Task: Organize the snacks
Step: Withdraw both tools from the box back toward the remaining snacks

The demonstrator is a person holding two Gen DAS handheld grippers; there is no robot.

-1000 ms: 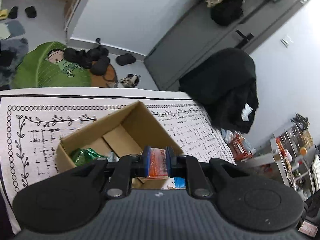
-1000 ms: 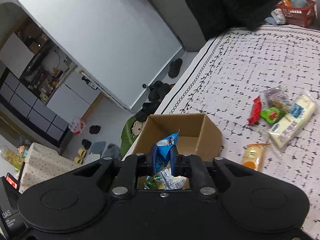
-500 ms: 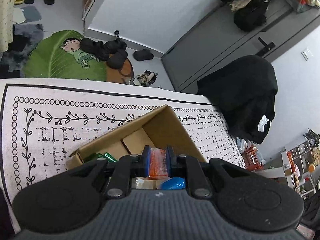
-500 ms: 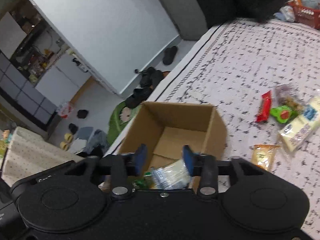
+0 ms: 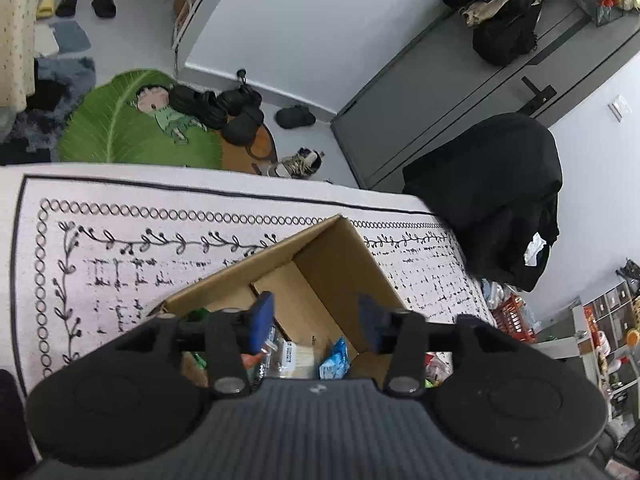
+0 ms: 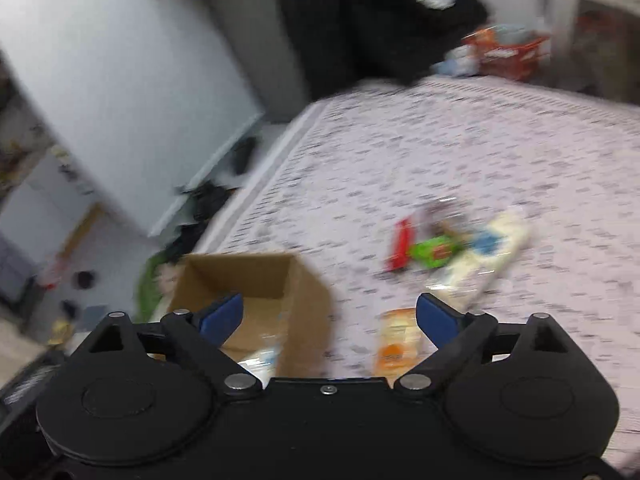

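An open cardboard box (image 5: 340, 248) sits on a white patterned cloth (image 5: 120, 248). My left gripper (image 5: 316, 322) hovers over the box, its jaws opening, nothing between its blue pads. Inside lie a blue packet (image 5: 335, 362), a pale packet (image 5: 294, 356), a green one (image 5: 198, 316) and an orange-red bit (image 5: 252, 359). In the blurred right wrist view, my right gripper (image 6: 330, 318) hangs above the box's (image 6: 308, 304) right wall, jaws opening wide and empty. Right of the box lie an orange packet (image 6: 396, 340), a red bar (image 6: 400, 248), a green snack (image 6: 434, 250) and a long cream pack (image 6: 484, 264).
Beyond the cloth's far edge the floor holds a green leaf mat (image 5: 132, 128), dark shoes (image 5: 216, 106) and a sneaker (image 5: 296, 164). A black garment (image 5: 492, 192) hangs at the right before a grey door (image 5: 460, 96). A red basket (image 6: 508, 52) stands past the cloth.
Both grippers have let go: the left dropped its orange-red packet into the box, the right released its blue packet and opened wide. The right view has swung toward the loose snacks.
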